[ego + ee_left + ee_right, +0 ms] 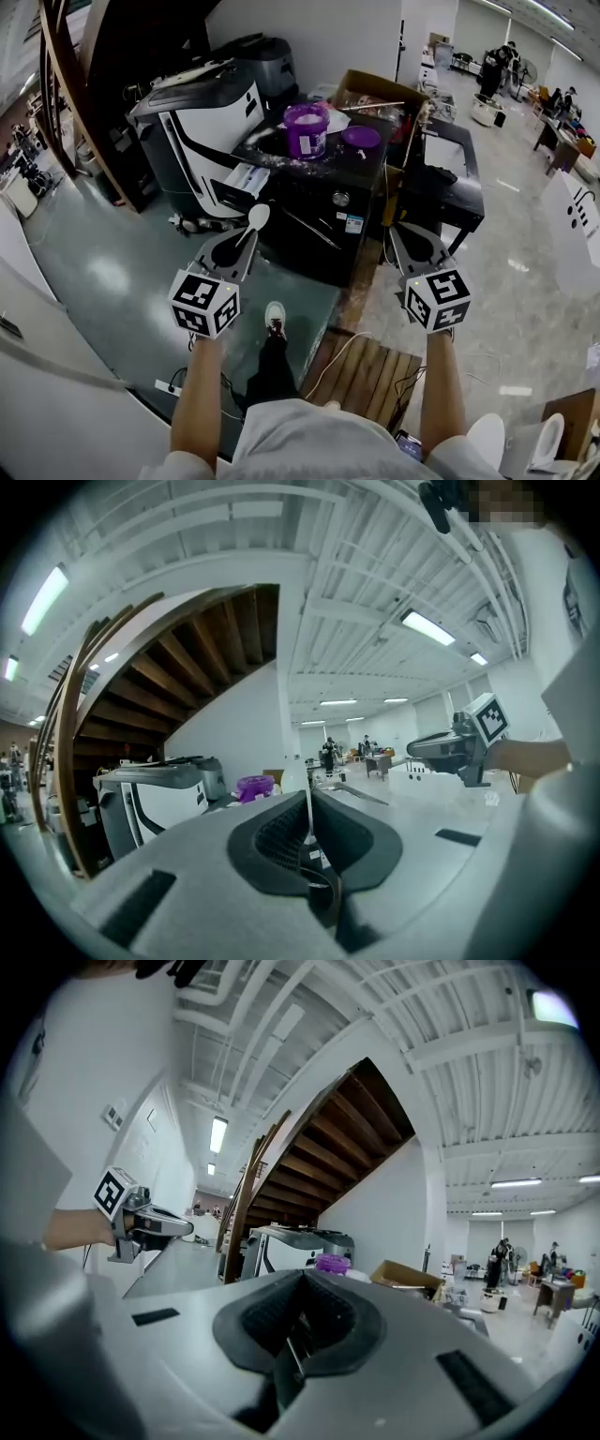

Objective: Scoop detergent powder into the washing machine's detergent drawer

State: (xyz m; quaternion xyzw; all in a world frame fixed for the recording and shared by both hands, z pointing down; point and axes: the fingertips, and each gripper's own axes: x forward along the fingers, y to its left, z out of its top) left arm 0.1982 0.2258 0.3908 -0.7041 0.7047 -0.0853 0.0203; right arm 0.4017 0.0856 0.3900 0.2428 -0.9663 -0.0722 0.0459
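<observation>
My left gripper (244, 241) is shut on the thin handle of a white spoon (258, 217), held in the air in front of the black washing machine (319, 202). In the left gripper view the spoon (296, 778) stands up out of the closed jaws of my left gripper (308, 827). A purple detergent tub (307, 129) stands open on the machine's top, with its purple lid (361, 137) beside it. A white drawer (246, 179) juts out at the machine's left. My right gripper (406, 235) hangs level with the left, shut and empty (302, 1283).
A white and black appliance (197, 122) with a raised lid stands left of the washing machine. A cardboard box (380, 94) and a black cabinet (445, 183) sit to the right. A wooden pallet (370, 375) lies by my feet. People work at the far back right.
</observation>
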